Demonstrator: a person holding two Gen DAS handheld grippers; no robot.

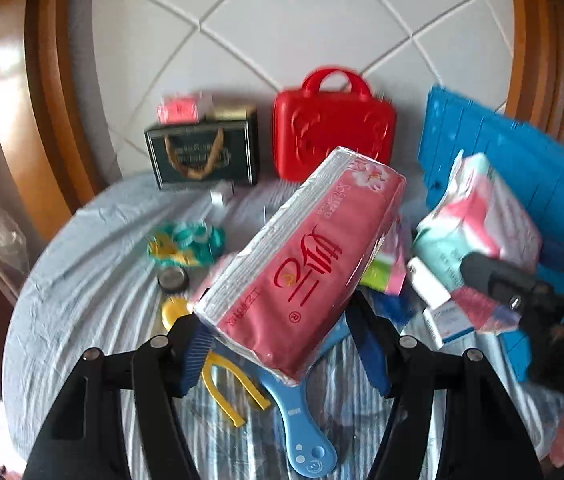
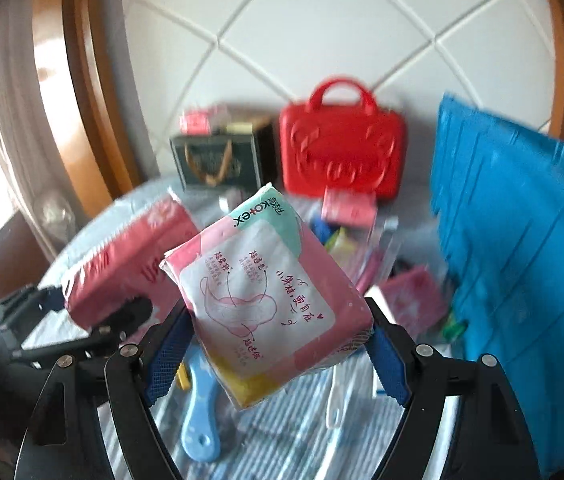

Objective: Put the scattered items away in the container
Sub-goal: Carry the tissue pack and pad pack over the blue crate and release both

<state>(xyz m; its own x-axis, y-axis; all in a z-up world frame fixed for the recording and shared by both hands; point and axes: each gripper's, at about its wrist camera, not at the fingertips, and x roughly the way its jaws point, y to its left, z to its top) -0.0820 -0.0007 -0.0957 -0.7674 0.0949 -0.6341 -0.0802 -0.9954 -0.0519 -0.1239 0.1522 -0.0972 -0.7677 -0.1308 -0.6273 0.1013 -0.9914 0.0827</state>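
My left gripper (image 1: 282,344) is shut on a long red tissue pack (image 1: 298,264), lifted above the bed and tilted up to the right. To its right, my right gripper (image 1: 498,280) holds a pink and teal pad pack (image 1: 478,216). In the right wrist view that pad pack (image 2: 270,300) fills the middle, with the right gripper (image 2: 278,360) shut on its sides. The left gripper (image 2: 90,304) and its red tissue pack (image 2: 130,264) hang at the left. A blue plastic container (image 1: 502,160) (image 2: 522,260) stands at the right, just beyond both packs.
A red carry case (image 1: 334,136) and a dark green gift bag (image 1: 202,156) lean on the tiled wall. On the striped sheet (image 1: 82,300) lie a blue hand mirror (image 1: 306,432), a yellow clip (image 1: 234,392), a teal packet (image 1: 186,240), a small round tin (image 1: 173,279) and several small packets (image 2: 414,304).
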